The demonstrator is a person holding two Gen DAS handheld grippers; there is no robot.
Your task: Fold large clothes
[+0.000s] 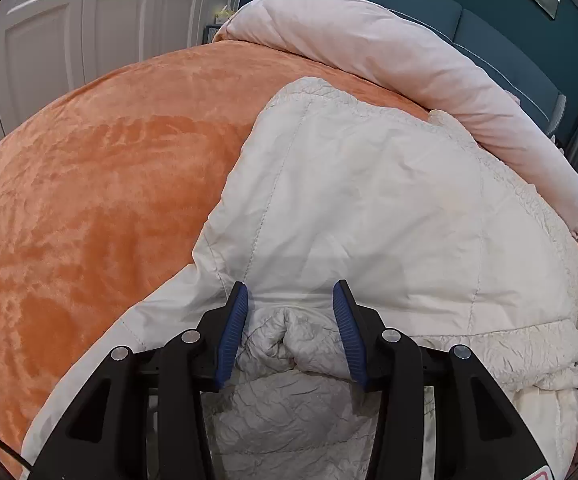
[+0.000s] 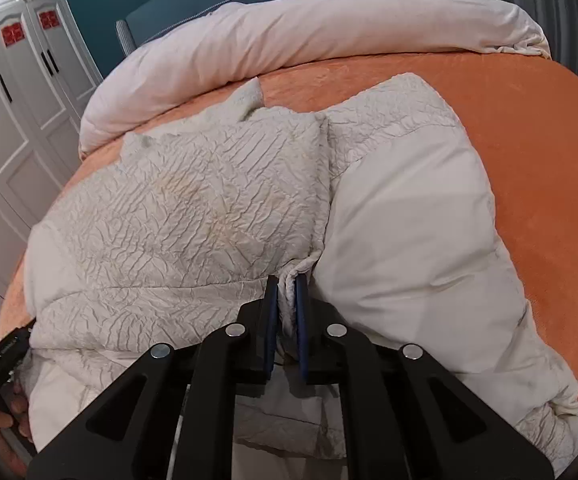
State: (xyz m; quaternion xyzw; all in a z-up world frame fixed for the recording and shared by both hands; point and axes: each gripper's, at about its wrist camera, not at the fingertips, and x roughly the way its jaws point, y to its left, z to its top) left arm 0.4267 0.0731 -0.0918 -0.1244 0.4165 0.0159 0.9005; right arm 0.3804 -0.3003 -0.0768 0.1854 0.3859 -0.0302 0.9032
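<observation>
A large cream padded coat point(image 1: 369, 208) lies on an orange bed cover point(image 1: 89, 200). It has smooth panels and crinkled quilted panels point(image 2: 193, 216). In the left wrist view my left gripper point(image 1: 289, 300) is open, its blue pads point(image 1: 233, 328) on either side of a bunched crinkled fold of the coat. In the right wrist view my right gripper point(image 2: 287, 292) is shut on a thin edge of the coat, between the crinkled panel and a smooth sleeve-like part point(image 2: 417, 232).
A rolled pale pink duvet point(image 2: 289, 36) lies across the far side of the bed, before a teal headboard point(image 2: 209, 4). White wardrobe doors point(image 1: 89, 20) stand to the left. The orange cover point(image 2: 537, 152) lies bare to the right of the coat.
</observation>
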